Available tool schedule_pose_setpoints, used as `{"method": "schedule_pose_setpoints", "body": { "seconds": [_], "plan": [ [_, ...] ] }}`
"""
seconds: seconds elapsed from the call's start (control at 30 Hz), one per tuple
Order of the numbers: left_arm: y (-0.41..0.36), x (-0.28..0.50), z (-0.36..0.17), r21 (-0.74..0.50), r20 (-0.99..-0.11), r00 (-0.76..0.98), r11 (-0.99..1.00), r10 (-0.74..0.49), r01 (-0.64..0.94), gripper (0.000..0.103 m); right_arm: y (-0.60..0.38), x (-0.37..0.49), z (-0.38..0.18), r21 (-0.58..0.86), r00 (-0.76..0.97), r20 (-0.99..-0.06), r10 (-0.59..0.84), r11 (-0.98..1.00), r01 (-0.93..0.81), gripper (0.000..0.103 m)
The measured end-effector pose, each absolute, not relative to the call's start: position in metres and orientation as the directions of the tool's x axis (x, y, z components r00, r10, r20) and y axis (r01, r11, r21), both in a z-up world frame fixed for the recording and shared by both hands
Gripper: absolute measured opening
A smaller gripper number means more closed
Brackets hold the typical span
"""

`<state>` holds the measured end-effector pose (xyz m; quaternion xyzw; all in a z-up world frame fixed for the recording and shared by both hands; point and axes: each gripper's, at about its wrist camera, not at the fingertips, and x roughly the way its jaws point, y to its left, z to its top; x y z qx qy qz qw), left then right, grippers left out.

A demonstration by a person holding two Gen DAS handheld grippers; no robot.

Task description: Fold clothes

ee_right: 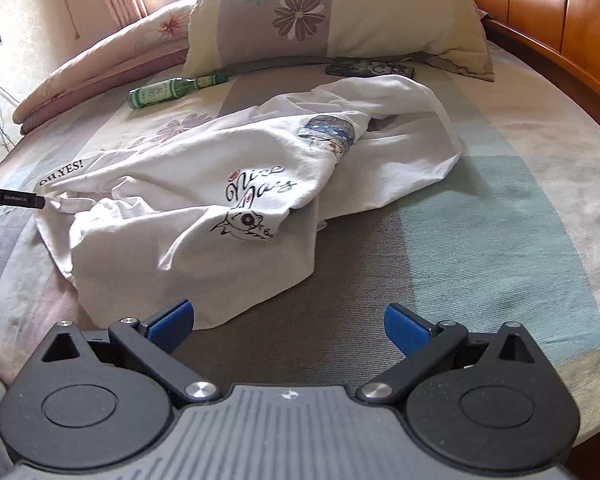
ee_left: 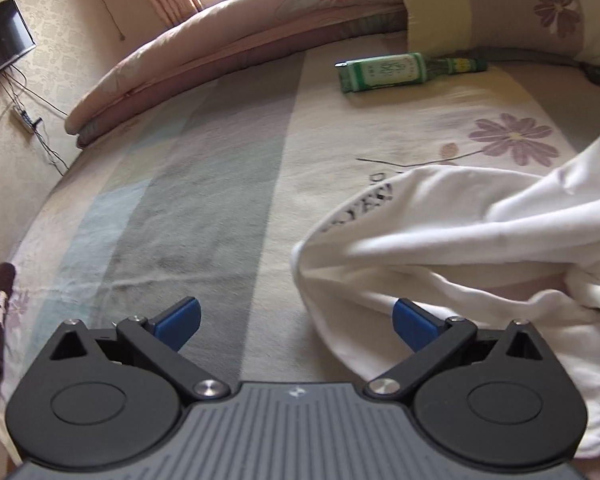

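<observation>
A striped bed sheet (ee_right: pixel 480 240) fills both views. The left gripper (ee_left: pixel 296 322) has its fingers apart, the right pad at the shirt (ee_right: pixel 228 176) edge; the right gripper (ee_right: pixel 286 326) hangs spread and empty just near of the crumpled shirt, mid-bed. Folding looks unstarted: next, I judge, pinch edges and spread it flat. A bottle (ee_left: pixel 404 70) lies far off.
</observation>
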<state>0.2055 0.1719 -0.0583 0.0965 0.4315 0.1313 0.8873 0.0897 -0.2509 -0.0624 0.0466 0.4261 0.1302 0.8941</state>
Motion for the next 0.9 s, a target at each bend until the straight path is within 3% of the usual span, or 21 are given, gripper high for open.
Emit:
{"method": "schedule_pose_setpoints", "body": {
  "seconds": [0.2,0.33,0.5,0.63,0.73,0.9],
  "plan": [
    [0.118,0.17,-0.059,0.15,-0.782,0.613,0.989,0.114,0.007,0.102,-0.249,0.074,-0.061,0.215,0.588,-0.75,0.302,0.953,-0.216,0.103],
    [0.088,0.169,-0.072,0.153,-0.794,0.601,0.986,0.087,0.059,0.102,-0.254,0.063,-0.056,0.214,0.596,-0.745,0.3,0.954,-0.212,0.103],
    [0.082,0.167,-0.096,0.072,-0.822,0.568,0.997,0.045,0.026,0.102,-0.265,0.053,-0.05,0.219,0.615,-0.731,0.296,0.955,-0.2,0.103],
    [0.102,0.156,-0.108,-0.096,-0.839,0.542,0.994,-0.055,-0.049,0.102,-0.27,0.053,-0.053,0.243,0.611,-0.729,0.308,0.951,-0.189,0.103],
    [0.113,0.142,-0.111,-0.145,-0.822,0.562,0.988,-0.088,-0.057,0.102,-0.269,0.056,-0.06,0.255,0.596,-0.738,0.316,0.949,-0.188,0.103],
    [0.102,0.126,-0.111,0.003,-0.845,0.535,1.0,-0.007,0.018,0.102,-0.268,0.063,-0.073,0.255,0.574,-0.756,0.315,0.949,-0.185,0.103]
  ]
}}
